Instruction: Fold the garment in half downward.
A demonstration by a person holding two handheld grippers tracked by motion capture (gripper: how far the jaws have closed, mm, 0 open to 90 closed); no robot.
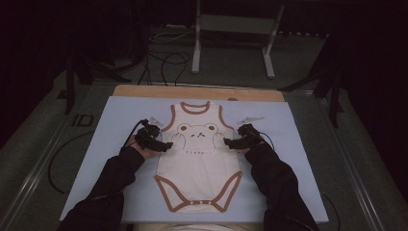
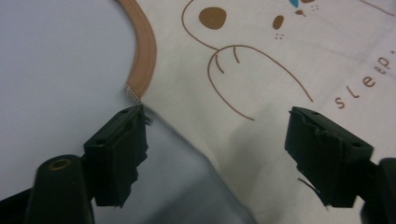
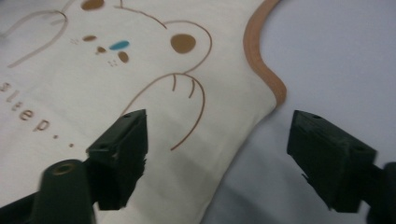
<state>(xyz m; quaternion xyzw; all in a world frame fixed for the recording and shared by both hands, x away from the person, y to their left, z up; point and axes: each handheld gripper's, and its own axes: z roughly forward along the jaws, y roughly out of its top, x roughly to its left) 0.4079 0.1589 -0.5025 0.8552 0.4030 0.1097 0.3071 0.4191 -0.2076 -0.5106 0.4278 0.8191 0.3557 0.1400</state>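
A cream baby bodysuit (image 1: 199,159) with brown trim and a bear print lies face up and flat on the pale blue mat (image 1: 110,144), neck toward the far edge, snap crotch toward the person. The left gripper (image 1: 166,145) sits at the garment's left side seam just under the armhole, and the right gripper (image 1: 227,142) mirrors it at the right seam. Both have their jaws apart, straddling the edge of the cloth without pinching it; in the left gripper view one jaw rests on bare mat right by the end of the brown armhole binding (image 2: 142,60), the other over the printed front. The right gripper view shows the same: one jaw over the print, one over the mat beyond the side edge. To grab well, I'd say each hand should slide in so the seam sits deep between the pads, catch both layers, and close evenly on both sides so the garment lifts without skewing.
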